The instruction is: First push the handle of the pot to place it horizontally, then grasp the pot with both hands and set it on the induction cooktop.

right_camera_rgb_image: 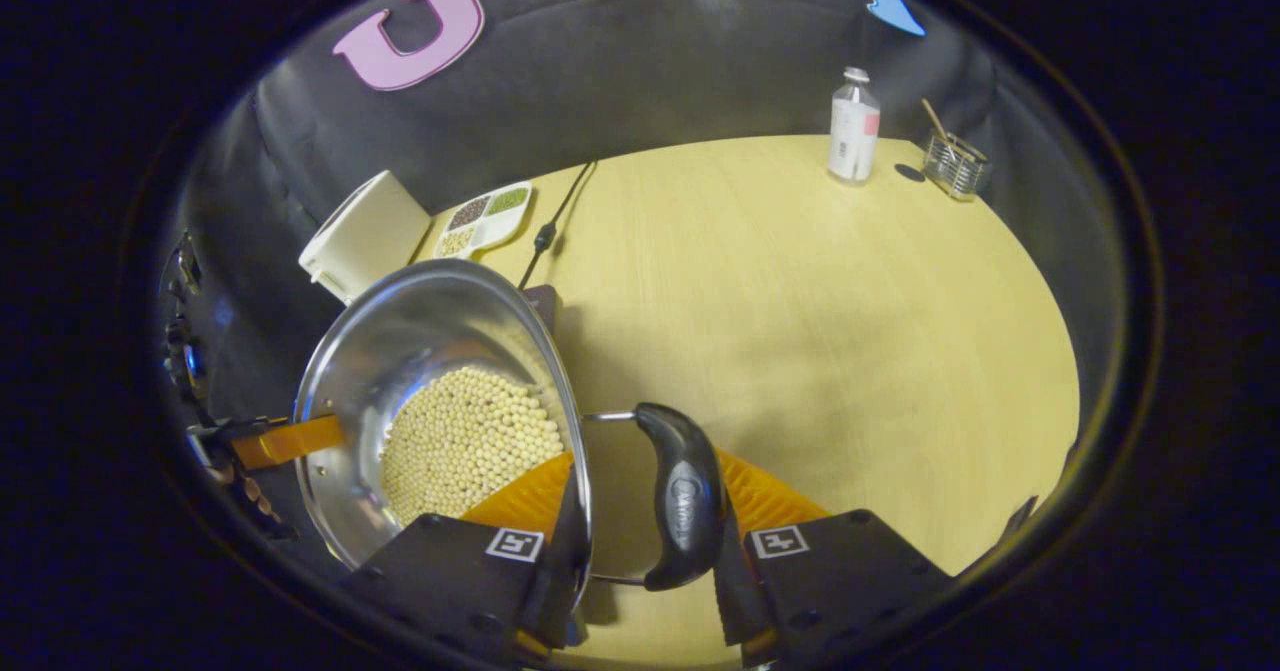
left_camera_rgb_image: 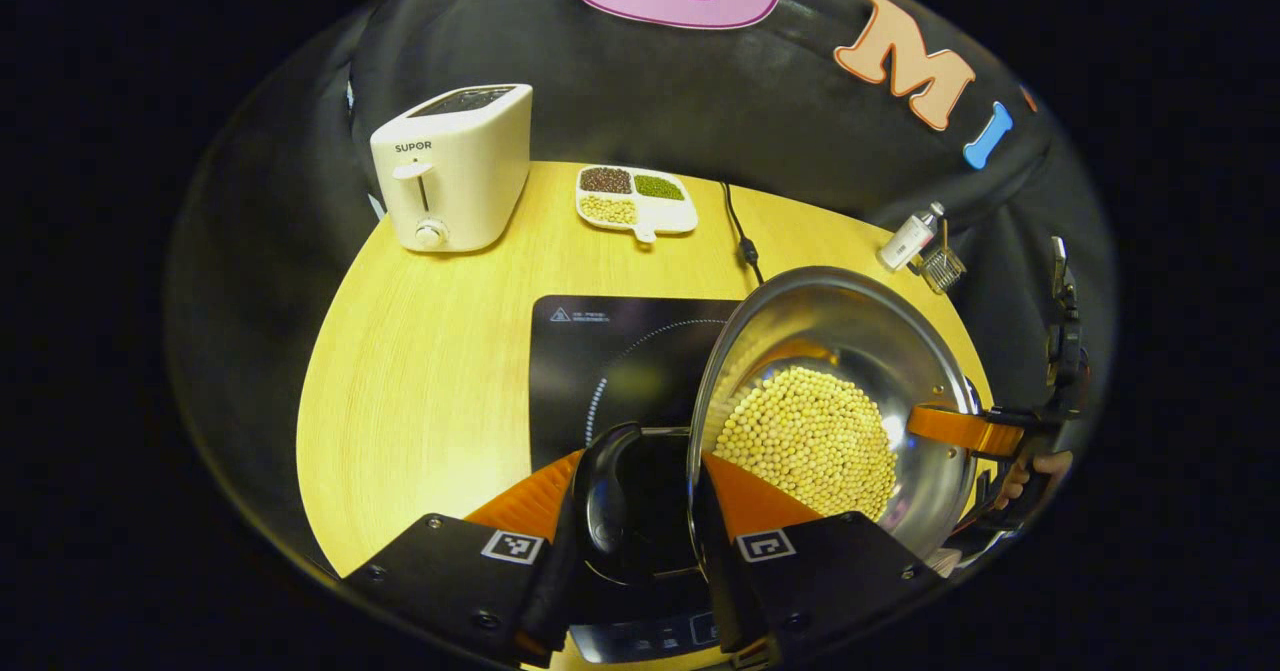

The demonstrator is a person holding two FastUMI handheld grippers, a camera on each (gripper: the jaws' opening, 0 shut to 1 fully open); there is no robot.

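Pot [left_camera_rgb_image: 835,391] steel, shiny, tilted, holding pale beans [left_camera_rgb_image: 810,441].

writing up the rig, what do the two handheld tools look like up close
Each tool, left and right, has two black blocky bodies studded with screws, each carrying a small square black-and-white marker. Ribbed panels sit behind the fingers. No cables or sleeves are visible.

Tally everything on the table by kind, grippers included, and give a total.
Pot: 1
Cooktop: 1
Toaster: 1
Bean tray: 1
Bottle: 1
Wire basket: 1
Grippers, left and right: 2
Total: 8
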